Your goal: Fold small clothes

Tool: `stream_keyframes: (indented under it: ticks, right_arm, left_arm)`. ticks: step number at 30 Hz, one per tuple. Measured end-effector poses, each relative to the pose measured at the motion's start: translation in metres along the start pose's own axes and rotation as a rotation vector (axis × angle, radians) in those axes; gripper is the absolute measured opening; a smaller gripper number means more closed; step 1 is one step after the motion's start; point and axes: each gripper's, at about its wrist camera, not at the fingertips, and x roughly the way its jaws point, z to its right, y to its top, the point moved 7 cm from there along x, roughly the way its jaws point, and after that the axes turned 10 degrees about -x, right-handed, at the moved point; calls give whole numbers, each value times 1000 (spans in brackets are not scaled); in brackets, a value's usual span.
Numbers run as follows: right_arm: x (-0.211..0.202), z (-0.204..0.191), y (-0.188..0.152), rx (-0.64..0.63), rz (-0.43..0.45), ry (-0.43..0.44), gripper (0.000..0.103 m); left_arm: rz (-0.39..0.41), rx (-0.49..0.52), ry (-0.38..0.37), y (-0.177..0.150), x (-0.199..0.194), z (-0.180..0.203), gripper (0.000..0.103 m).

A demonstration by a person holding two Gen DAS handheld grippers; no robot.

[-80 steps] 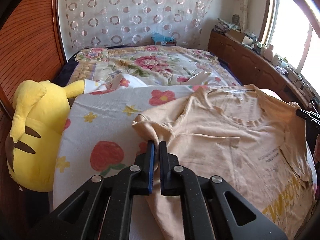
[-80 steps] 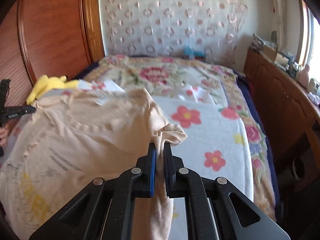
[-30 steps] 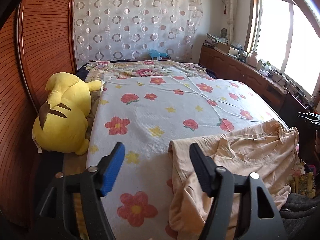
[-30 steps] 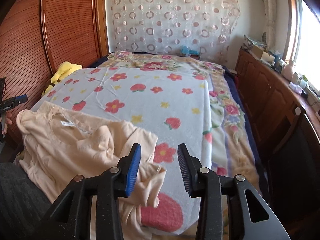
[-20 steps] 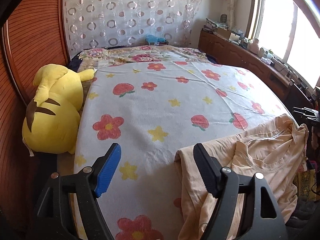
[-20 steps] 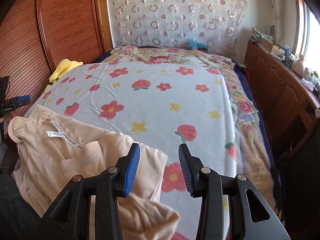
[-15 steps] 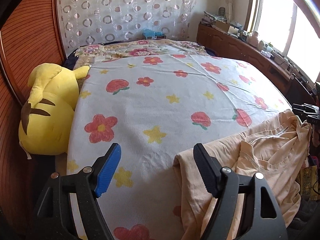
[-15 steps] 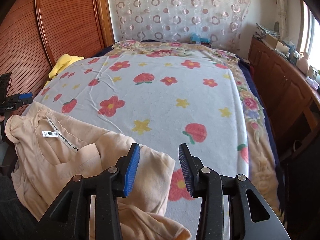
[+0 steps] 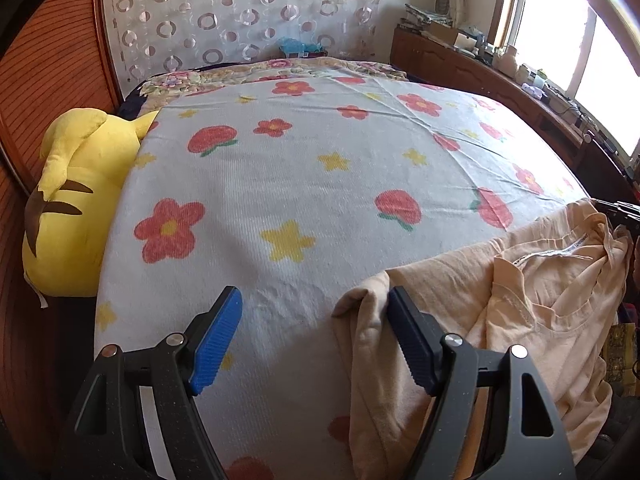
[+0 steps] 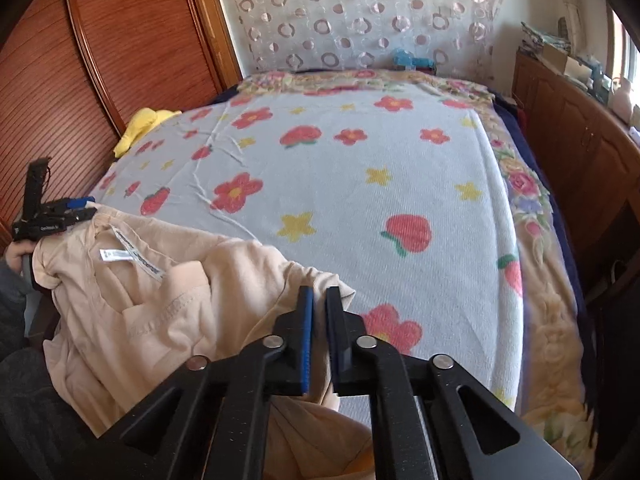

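The shirt (image 9: 520, 320) is lying bunched at the bed's (image 9: 320, 184) near edge, at 4 o'clock in the left view and 8 o'clock in the right view. The right gripper (image 10: 319, 312) is pinching a shirt corner, jaws clenched on the cloth, probably to pull it out flat. The left gripper (image 9: 314, 332) is hanging with jaws spread wide, one jaw touching the shirt's other corner, apparently lining up a grab. A white neck label (image 10: 116, 255) is showing; its print is too small to read.
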Motion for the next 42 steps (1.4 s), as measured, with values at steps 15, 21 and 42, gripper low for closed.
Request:
stream_keyframes:
  ticks: [15, 21, 42]
  right_arm:
    - [-34, 21, -4, 33, 58, -167, 18]
    - [-12, 14, 0, -13, -17, -143, 43]
    - [15, 10, 2, -46, -90, 12, 38]
  left_arm:
    - [2, 1, -5, 0, -1, -1, 76]
    - [13, 11, -73, 7, -13, 3, 61]
    - [-25, 87, -104, -3, -15, 25, 8]
